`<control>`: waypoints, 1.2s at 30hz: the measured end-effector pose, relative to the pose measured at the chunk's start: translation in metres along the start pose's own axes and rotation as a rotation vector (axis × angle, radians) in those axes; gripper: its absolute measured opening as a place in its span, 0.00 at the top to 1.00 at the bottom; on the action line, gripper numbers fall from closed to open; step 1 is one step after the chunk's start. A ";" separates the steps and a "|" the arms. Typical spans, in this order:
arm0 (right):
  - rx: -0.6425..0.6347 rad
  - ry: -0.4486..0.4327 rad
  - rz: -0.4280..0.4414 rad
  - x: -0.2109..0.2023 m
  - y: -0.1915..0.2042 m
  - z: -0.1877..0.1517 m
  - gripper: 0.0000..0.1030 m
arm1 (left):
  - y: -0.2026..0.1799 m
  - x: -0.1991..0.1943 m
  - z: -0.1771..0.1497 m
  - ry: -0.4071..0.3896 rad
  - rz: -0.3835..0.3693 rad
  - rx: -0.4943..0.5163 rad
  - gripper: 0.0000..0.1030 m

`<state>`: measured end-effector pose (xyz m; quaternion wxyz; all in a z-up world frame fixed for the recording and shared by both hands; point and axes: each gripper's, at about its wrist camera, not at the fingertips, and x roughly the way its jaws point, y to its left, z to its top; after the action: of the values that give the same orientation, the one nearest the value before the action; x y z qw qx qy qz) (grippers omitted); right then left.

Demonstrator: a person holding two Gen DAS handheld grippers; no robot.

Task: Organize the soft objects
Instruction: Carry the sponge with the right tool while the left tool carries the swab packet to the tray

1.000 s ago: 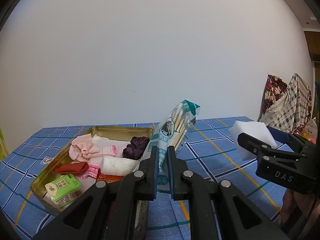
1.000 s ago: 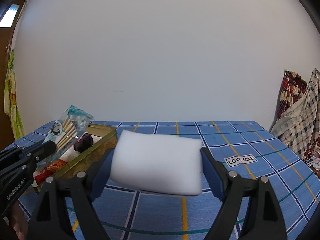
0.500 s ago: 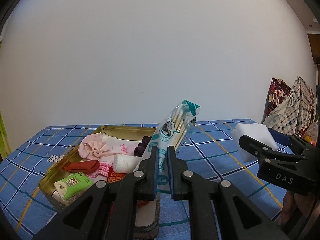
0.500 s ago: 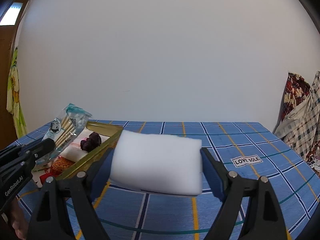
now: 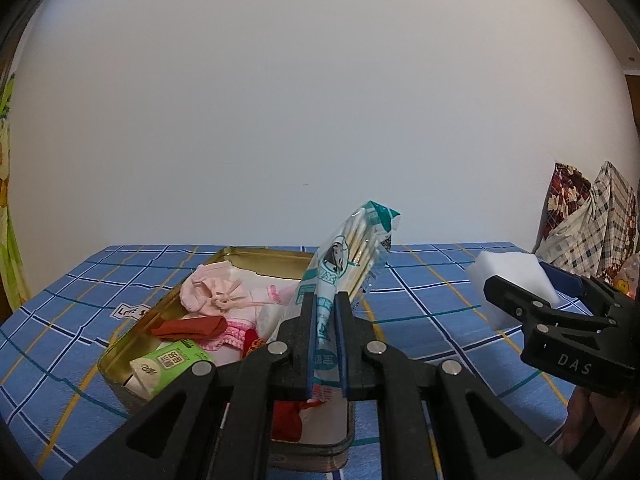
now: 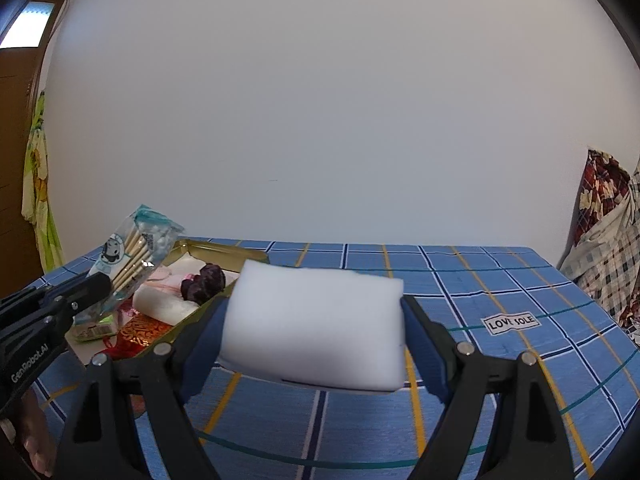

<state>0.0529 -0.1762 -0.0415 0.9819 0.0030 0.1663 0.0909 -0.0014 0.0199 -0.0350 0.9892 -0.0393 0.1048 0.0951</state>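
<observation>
My left gripper [image 5: 323, 300] is shut on a clear packet of cotton swabs [image 5: 352, 256] and holds it upright above the near right end of a gold metal tin [image 5: 256, 254]. The tin holds a pink cloth [image 5: 212, 292], a red piece [image 5: 188, 327], a green tissue pack [image 5: 168, 366] and a dark purple scrunchie [image 6: 202, 280]. My right gripper [image 6: 312, 320] is shut on a white sponge block [image 6: 316, 324], held above the blue checked tablecloth [image 6: 480, 280] to the right of the tin. The packet also shows in the right wrist view [image 6: 132, 248].
Patterned and plaid cloths [image 5: 588, 216] hang at the right edge of the table. A white wall stands behind it. A "LOVE SOLE" label [image 6: 511, 323] is printed on the tablecloth. A yellow-green cloth [image 6: 38, 184] hangs at far left.
Both grippers have moved nearer the tin with their loads still held. The tin now sits lower and closer under my left gripper.
</observation>
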 end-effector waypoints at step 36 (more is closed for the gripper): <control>-0.049 -0.003 0.102 0.006 0.056 -0.004 0.17 | 0.041 -0.015 0.001 -0.003 0.057 -0.068 0.91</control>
<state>0.0470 -0.1197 -0.0447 0.9760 -0.0123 0.1621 0.1446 -0.0235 0.0574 -0.0334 0.9843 -0.0698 0.1012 0.1266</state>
